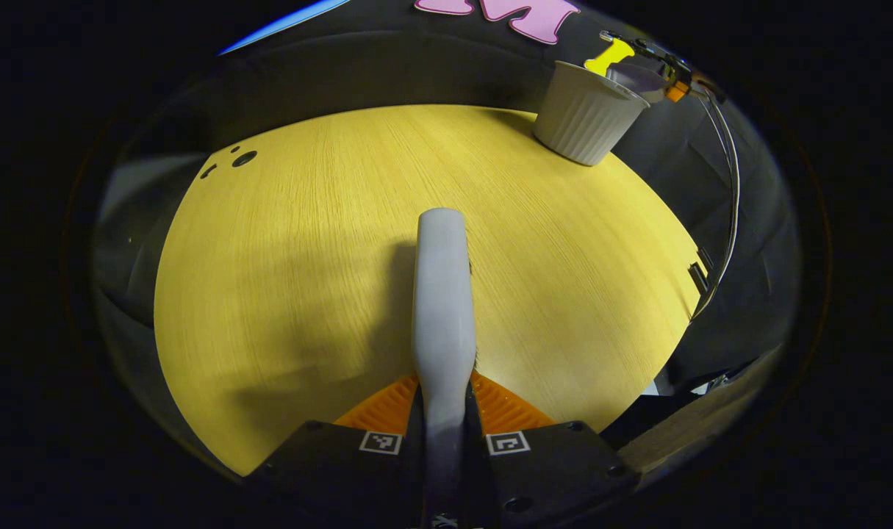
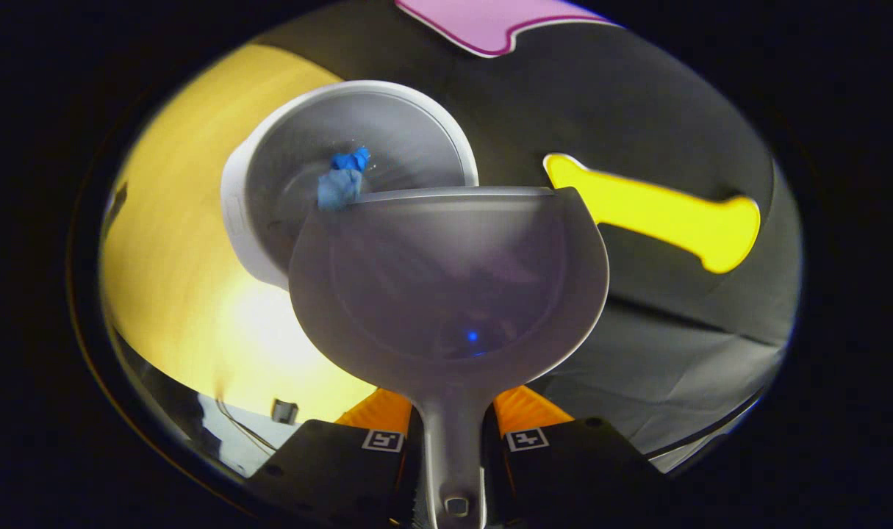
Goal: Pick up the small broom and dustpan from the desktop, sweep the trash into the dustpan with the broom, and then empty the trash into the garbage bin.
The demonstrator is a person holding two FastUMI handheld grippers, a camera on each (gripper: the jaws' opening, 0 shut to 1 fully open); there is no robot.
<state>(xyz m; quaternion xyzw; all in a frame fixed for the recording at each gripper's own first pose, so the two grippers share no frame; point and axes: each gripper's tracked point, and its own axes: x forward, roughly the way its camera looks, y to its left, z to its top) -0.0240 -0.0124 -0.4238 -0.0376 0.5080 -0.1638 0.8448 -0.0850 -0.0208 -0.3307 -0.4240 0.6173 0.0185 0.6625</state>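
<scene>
Clamped in the right tongs (image 2: 452,433), the dustpan (image 2: 450,283) tips its lip over the garbage bin (image 2: 270,242) at eleven o'clock, blue trash (image 2: 341,180) dropping in. Left tongs (image 1: 443,422) grip the broom (image 1: 441,294), pointing twelve across the bench (image 1: 292,264).

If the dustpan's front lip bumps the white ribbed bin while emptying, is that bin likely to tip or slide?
Probably slides rather than tips: the garbage bin looks like thin, light plastic on smooth desktop, holding just a blue scrap. Its narrower base adds some tipping risk.
</scene>
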